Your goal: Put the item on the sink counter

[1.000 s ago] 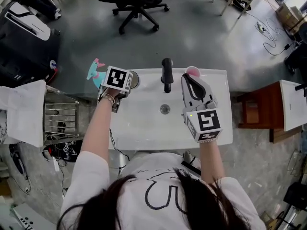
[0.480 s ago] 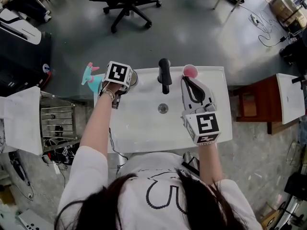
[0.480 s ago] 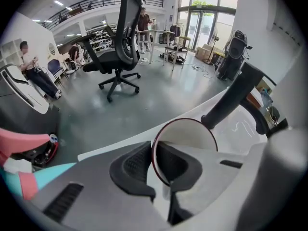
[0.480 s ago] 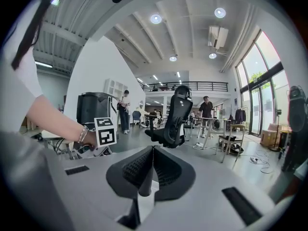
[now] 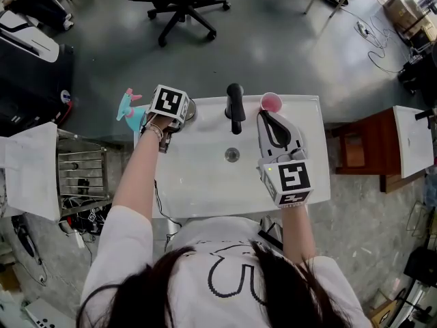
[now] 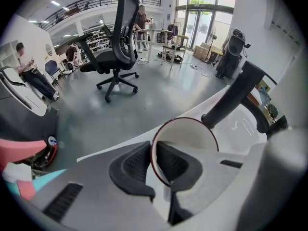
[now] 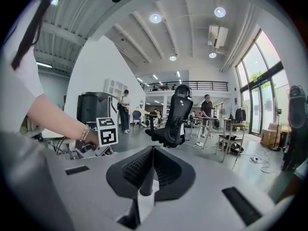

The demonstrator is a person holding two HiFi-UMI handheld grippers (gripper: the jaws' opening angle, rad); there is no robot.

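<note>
You are stretching the left gripper (image 6: 153, 158) forward, jaws clamping a round white cup's (image 6: 188, 134) thin dark rim; the right gripper (image 7: 153, 163) jaws are pressing together.

Open-plan office/lab hall. Evidence: polished grey concrete floor (image 5: 287, 53), swivel office chair (image 6: 118, 47), work tables (image 6: 161, 35), loose cables (image 5: 372, 33) on floor. High ceiling with round downlights (image 7: 155, 18), mezzanine railing (image 7: 187, 84), tall glazed wall (image 7: 260, 90). People (image 7: 207, 105) standing among desks in background. White sink (image 5: 205, 183) unit stands free mid-floor, open floor behind it.
</note>
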